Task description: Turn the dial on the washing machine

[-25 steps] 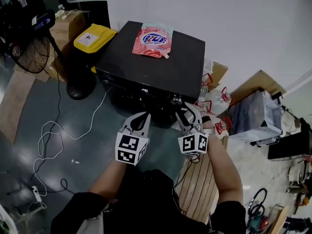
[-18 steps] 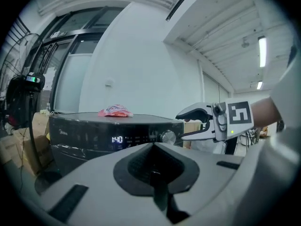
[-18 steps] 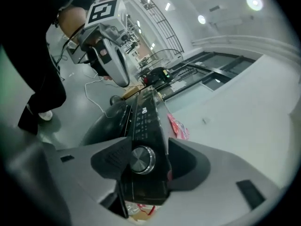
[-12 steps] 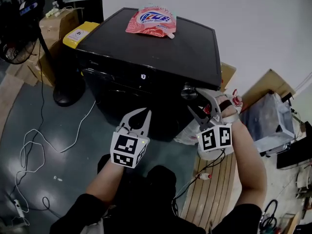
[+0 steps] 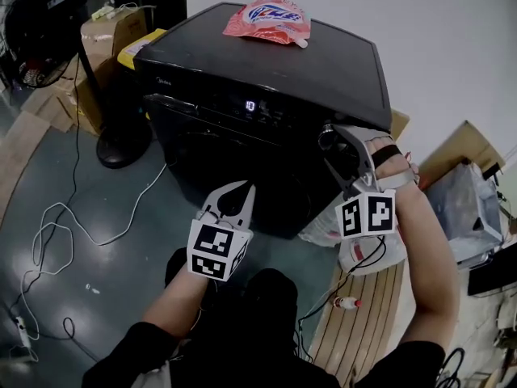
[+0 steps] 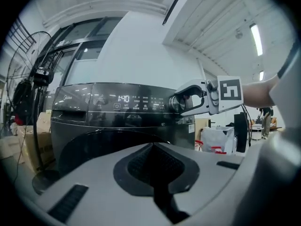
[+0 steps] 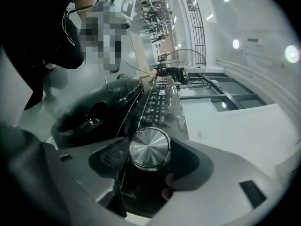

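I count one washing machine (image 5: 266,63), one round dial (image 5: 327,136), one little lit screen (image 5: 250,105), one pink bag (image 5: 266,18), one standing fan (image 5: 44,23), one yellow lid (image 5: 141,43) and one long white cord (image 5: 153,191) on the floor (image 5: 97,297).

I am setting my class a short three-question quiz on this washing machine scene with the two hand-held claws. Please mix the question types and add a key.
1. True or false: a pink pouch lies on top of the washing machine.
2. What stands between the jaws of the right claw? A) the dial B) a cable C) nothing
3. In one word: is the left claw open or shut?
Key: 1 true. 2 A; those jaws have just been opening, with the dial between them. 3 shut, with nothing in it.
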`<state>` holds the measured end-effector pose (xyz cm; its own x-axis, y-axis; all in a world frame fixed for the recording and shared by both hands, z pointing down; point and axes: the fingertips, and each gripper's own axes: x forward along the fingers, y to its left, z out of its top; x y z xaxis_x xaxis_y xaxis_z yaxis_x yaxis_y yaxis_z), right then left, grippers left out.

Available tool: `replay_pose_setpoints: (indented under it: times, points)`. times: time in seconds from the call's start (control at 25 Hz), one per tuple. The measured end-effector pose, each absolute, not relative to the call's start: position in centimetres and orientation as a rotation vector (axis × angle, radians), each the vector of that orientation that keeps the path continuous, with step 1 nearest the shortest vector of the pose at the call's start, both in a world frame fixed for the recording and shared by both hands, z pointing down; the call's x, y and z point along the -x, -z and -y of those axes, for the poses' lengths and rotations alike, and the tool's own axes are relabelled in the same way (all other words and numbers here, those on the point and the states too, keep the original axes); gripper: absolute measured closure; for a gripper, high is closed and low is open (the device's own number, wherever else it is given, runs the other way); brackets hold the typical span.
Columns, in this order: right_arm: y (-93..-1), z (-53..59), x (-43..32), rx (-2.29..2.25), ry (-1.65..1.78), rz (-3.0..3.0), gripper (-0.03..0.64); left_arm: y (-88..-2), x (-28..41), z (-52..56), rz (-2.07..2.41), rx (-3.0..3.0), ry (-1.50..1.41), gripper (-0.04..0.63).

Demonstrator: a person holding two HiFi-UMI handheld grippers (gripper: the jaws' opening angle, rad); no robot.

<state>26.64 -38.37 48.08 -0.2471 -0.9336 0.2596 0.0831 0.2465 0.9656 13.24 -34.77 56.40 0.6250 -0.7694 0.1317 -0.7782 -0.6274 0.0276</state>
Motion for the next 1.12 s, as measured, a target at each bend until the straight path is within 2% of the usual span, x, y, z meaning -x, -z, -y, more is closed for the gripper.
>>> replay_pose_setpoints:
  times: [1.12]
  points:
    - [-47.7,38.9,-27.0,-1.248,1.099,1.605,0.337,-56.0,-10.8,33.4,1.4,-2.76,-0.124,0.589]
